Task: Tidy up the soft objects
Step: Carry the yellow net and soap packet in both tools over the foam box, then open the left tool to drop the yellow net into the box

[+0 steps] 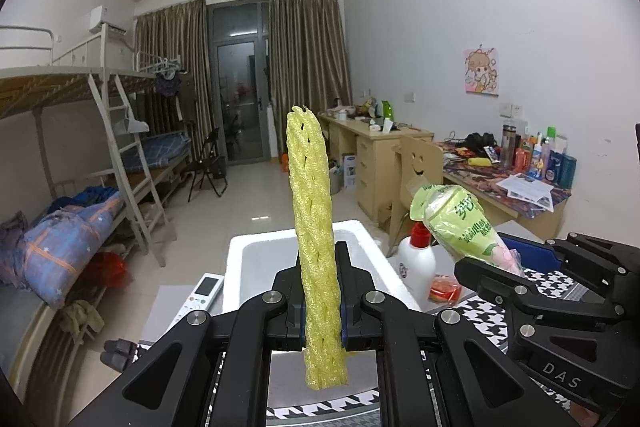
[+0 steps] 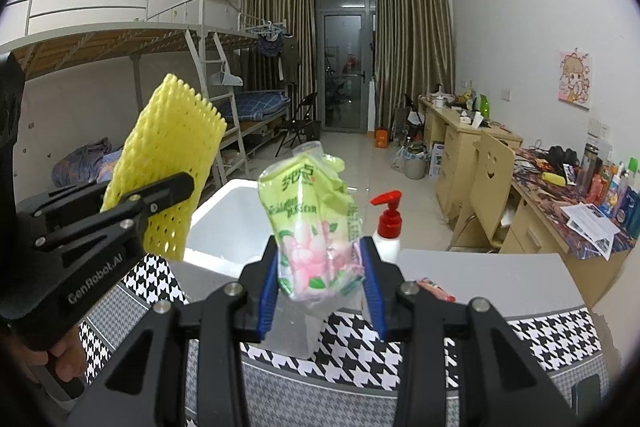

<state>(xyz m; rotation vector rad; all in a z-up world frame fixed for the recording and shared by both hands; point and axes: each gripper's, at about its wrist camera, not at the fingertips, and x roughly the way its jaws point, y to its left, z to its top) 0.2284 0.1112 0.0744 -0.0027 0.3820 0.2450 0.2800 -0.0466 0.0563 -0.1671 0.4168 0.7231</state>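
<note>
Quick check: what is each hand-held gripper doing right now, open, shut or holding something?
Left hand-held gripper: shut on the yellow foam net.
Right hand-held gripper: shut on the green tissue pack.

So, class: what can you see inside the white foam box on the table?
The white foam box shows only bare white inner walls. Its floor is hidden by the yellow foam net, the green tissue pack and the box's near wall.
</note>
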